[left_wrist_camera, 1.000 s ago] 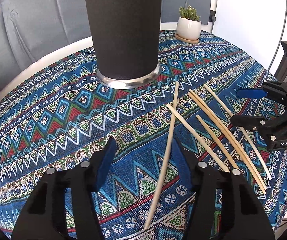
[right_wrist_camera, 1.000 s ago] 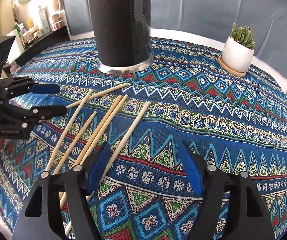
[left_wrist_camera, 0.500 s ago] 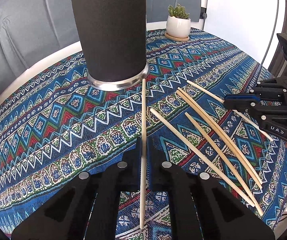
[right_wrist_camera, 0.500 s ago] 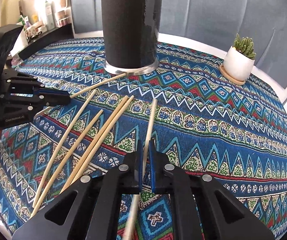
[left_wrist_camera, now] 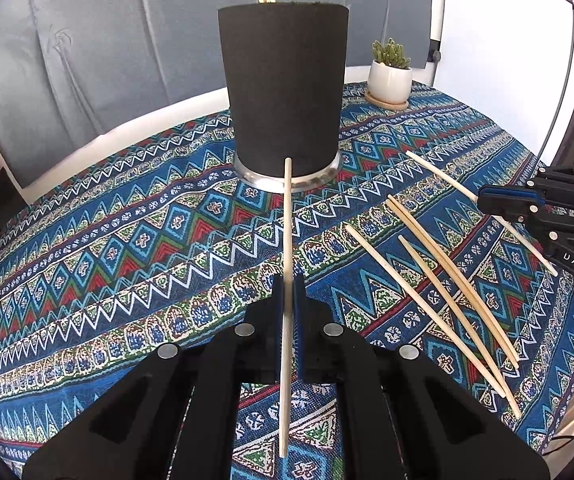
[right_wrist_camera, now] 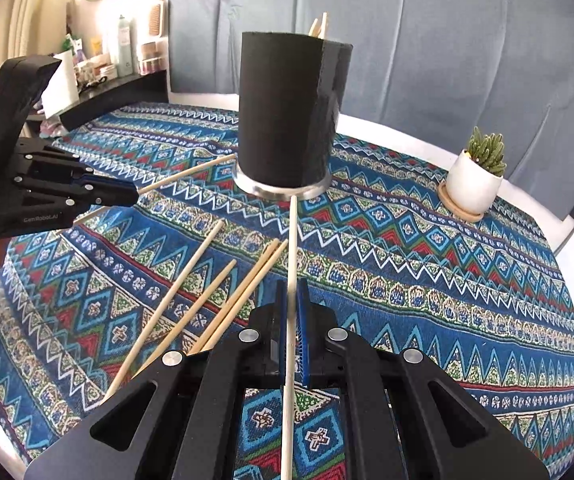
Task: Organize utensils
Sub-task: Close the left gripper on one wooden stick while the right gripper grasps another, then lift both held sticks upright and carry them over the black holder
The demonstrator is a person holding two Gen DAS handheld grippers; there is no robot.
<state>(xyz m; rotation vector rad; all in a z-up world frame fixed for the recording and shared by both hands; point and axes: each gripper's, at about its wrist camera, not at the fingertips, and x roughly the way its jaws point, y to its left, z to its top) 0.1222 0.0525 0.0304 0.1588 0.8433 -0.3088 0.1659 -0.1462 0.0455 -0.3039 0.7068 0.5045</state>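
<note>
Left wrist view: the left claw [left_wrist_camera: 287, 312] is clamped on one chopstick [left_wrist_camera: 286, 240] whose long axis runs straight ahead toward the black holder [left_wrist_camera: 283, 92], directly in front and taller than the tip. The right claw [right_wrist_camera: 293, 320] likewise grips a second chopstick [right_wrist_camera: 291, 248] aimed at the same holder. Both sit about equally near; each stick likely needs tilting upright before entering. Four loose chopsticks [left_wrist_camera: 435, 292] lie on the desk [left_wrist_camera: 107, 248] between the claws.

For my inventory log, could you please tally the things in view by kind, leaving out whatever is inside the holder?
Loose chopsticks on the tablecloth: 4
Held chopsticks: 2, one each in left claw and right claw
Black cylindrical holder: 1
Potted cactus: 1
Total: 8
</note>
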